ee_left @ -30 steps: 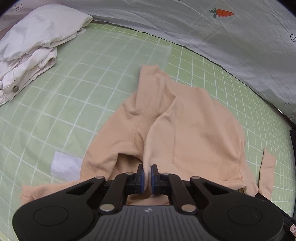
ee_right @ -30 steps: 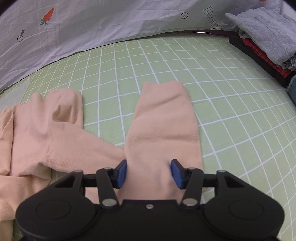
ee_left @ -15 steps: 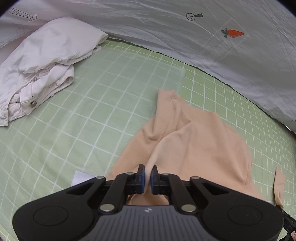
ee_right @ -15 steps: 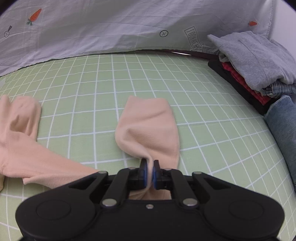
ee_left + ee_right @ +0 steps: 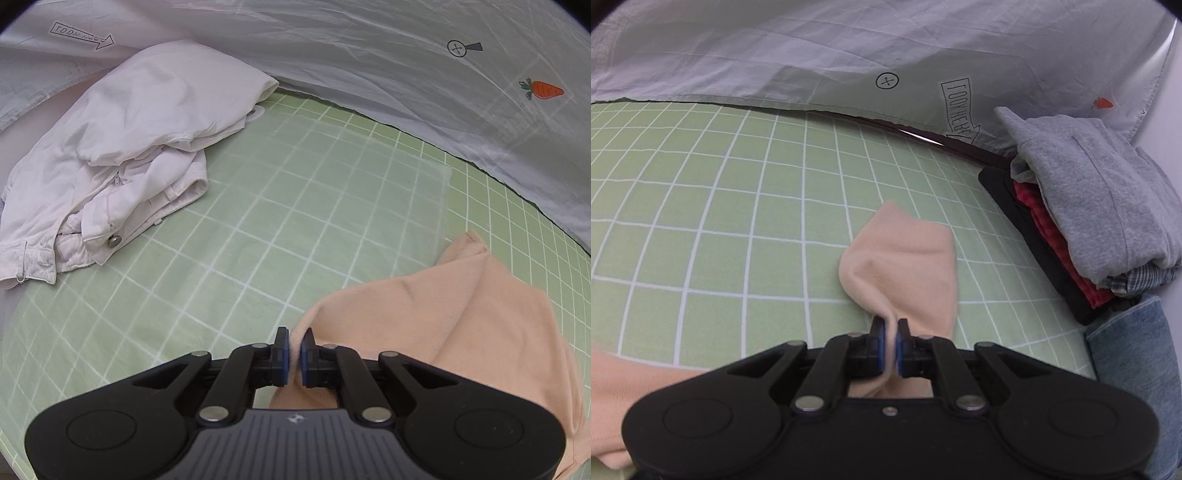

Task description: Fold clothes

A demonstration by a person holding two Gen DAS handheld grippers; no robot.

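Observation:
A peach garment [image 5: 461, 325] lies on the green grid mat [image 5: 258, 229], bunched toward the lower right of the left wrist view. My left gripper [image 5: 294, 341] is shut on an edge of it, cloth pinched between the blue pads. In the right wrist view a narrow peach end of the garment [image 5: 905, 258] stretches forward over the mat [image 5: 720, 221], and my right gripper [image 5: 890, 330] is shut on it. More peach cloth [image 5: 613, 387] shows at the lower left of that view.
A crumpled white garment [image 5: 122, 155] lies at the mat's far left. A stack of folded clothes, grey on top [image 5: 1097, 192], and blue denim [image 5: 1134, 369] sit at the right edge. A pale printed sheet [image 5: 812, 48] borders the back.
My right gripper closed on the narrow peach end and swung right toward the stack. My left gripper, still pinching, moved left; the peach cloth now trails to its right and the white garment looms larger.

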